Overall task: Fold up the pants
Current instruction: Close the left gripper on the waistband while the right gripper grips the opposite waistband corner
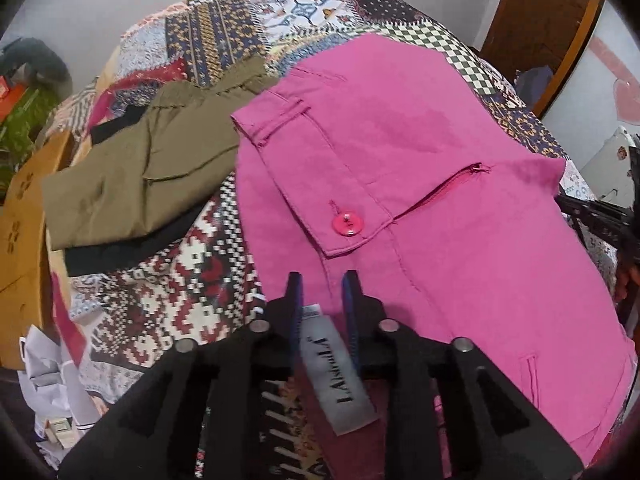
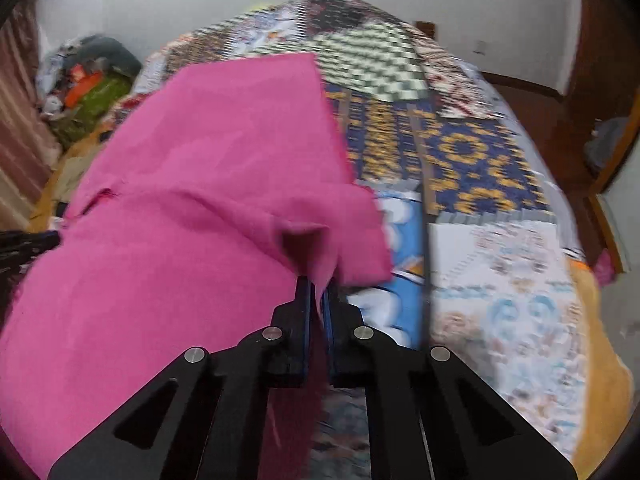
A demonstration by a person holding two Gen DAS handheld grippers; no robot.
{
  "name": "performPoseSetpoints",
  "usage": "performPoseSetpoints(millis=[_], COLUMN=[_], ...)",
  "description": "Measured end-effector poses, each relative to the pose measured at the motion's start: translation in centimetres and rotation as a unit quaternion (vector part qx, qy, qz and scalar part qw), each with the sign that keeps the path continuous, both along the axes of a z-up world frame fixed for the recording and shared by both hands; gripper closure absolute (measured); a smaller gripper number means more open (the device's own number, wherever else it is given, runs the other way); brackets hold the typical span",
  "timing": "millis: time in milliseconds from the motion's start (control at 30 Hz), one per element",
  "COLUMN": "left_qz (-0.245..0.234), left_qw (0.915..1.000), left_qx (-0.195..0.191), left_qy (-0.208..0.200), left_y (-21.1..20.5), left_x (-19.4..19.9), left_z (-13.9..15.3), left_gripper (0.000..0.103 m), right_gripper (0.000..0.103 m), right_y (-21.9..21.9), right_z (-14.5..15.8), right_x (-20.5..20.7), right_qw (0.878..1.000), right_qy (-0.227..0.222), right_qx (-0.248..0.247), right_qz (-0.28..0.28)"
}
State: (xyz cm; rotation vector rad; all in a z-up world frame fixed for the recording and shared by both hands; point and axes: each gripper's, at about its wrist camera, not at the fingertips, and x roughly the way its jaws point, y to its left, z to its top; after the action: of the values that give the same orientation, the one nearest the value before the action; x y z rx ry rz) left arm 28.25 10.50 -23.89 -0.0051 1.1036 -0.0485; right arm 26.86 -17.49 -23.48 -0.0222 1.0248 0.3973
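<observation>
In the lower centre of the left wrist view, our left tongs (image 1: 322, 280) stand narrowly parted over the waistband edge of the pink pants (image 1: 400, 168). The white brand label (image 1: 338, 376) lies between the two fingers. We cannot tell whether the pads actually pinch cloth or only straddle it.

In the lower centre of the right wrist view, our right tongs (image 2: 318, 286) are closed on a pinch of the pink pants (image 2: 200, 184). A peak of fabric rises from the jaws, and the cloth drapes away toward the left of the frame.

The pants lie on the bed, over the patchwork quilt (image 2: 460, 160). In the left view the pink button (image 1: 347, 222) and the zipper (image 1: 452, 184) face up. The waist end is at the lower edge of the frame, and the long axis runs toward the upper centre.

Risks from here, as we judge them:
- If the left hold is loose, the waistband may slip free when lifted, and the fold will skew.
- The right pinch looks shallow. Tension may pull it out, or it may carry one layer only.
- The folded olive garment (image 1: 136, 184) lies just beside the pants at the left. A wide sweep could drag it.
</observation>
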Motion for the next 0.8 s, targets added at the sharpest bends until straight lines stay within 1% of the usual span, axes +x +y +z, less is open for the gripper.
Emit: performPoseSetpoints(millis=[33,100,200,233,267,300,333,367,400,433,533,600,700,800], left_qz=[0.004,0.016,0.018,0.018,0.019,0.019,0.02,0.023,0.025,0.026,0.029,0.032,0.025,0.016], left_qw=[1.0,0.9997,0.9996,0.9995,0.9994,0.9993,0.9991,0.9989,0.9987,0.9987,0.9991,0.9993,0.9996,0.9996], left_qx=[0.003,0.015,0.017,0.017,0.018,0.017,0.016,0.015,0.014,0.011,0.003,-0.003,-0.008,-0.02], left_qy=[-0.002,-0.004,-0.014,-0.019,-0.024,-0.029,-0.034,-0.039,-0.043,-0.043,-0.031,-0.021,-0.006,0.008], left_y=[0.1,0.4,0.6,0.6,0.6,0.6,0.6,0.7,0.7,0.7,0.7,0.8,0.5,0.0], left_x=[-0.3,-0.4,-0.2,0.0,0.3,0.5,0.8,1.1,1.6,2.1,3.3,4.1,4.7,5.1], left_z=[0.1,0.6,1.5,1.9,2.3,2.6,2.9,3.1,3.3,3.4,2.9,2.3,1.1,0.1], left_gripper=[0.076,0.076,0.076,0.074,0.071,0.065,0.057,0.054,0.051,0.05,0.05,0.05,0.05,0.05], right_gripper=[0.098,0.098,0.097,0.095,0.089,0.084,0.072,0.06,0.057,0.053,0.053,0.053,0.053,0.053], right_y=[-0.6,-1.9,-3.3,-3.6,-3.8,-4.0,-4.1,-4.2,-4.1,-4.0,-3.3,-2.8,-1.9,-1.3], right_z=[0.1,0.7,2.0,2.4,2.8,3.3,3.7,4.0,4.4,4.7,4.8,4.3,3.0,1.1], right_x=[-0.1,-0.5,-1.3,-1.4,-1.4,-1.3,-1.2,-1.1,-1.0,-0.6,0.7,1.7,3.1,4.1], right_qw=[1.0,1.0,1.0,1.0,0.999,0.999,0.999,0.999,0.998,0.997,0.997,0.997,0.998,0.999], right_qy=[0.005,0.008,-0.013,-0.018,-0.023,-0.03,-0.037,-0.045,-0.055,-0.063,-0.065,-0.06,-0.047,-0.021], right_qx=[0.006,0.013,0.006,0.002,-0.001,-0.002,0.0,0.003,0.008,0.013,0.022,0.03,0.027,0.026], right_qz=[-0.003,-0.013,-0.02,-0.022,-0.022,-0.023,-0.025,-0.028,-0.03,-0.032,-0.03,-0.026,-0.019,-0.015])
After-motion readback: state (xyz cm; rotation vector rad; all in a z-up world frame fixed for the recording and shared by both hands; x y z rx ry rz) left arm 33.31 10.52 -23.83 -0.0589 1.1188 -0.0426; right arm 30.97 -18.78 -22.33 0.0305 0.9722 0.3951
